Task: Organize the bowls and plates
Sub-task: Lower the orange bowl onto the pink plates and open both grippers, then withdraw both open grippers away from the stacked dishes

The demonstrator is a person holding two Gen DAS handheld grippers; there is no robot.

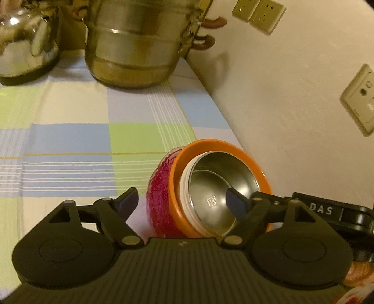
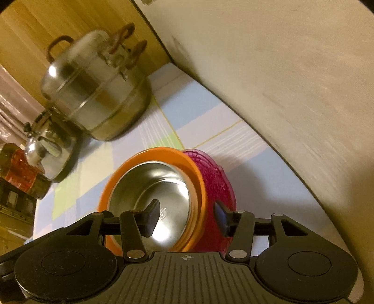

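An orange-rimmed bowl with a steel lining [image 1: 219,187] sits nested in a textured pink bowl [image 1: 159,198], both tilted above the checked tablecloth. My left gripper [image 1: 182,201] straddles the stack's wall: one finger outside the pink bowl, one inside the steel lining, jaws wide. In the right wrist view the same steel-lined bowl [image 2: 152,184] and pink bowl [image 2: 217,182] appear. My right gripper [image 2: 187,217] clamps the rim, one finger inside the steel, one on the pink outside. The right gripper's body [image 1: 327,210] shows in the left wrist view.
A large steel steamer pot [image 1: 138,42] and a shiny kettle [image 1: 25,42] stand at the back of the table. A beige wall with sockets [image 1: 259,14] runs close along the right. A red box [image 2: 16,168] lies at the left.
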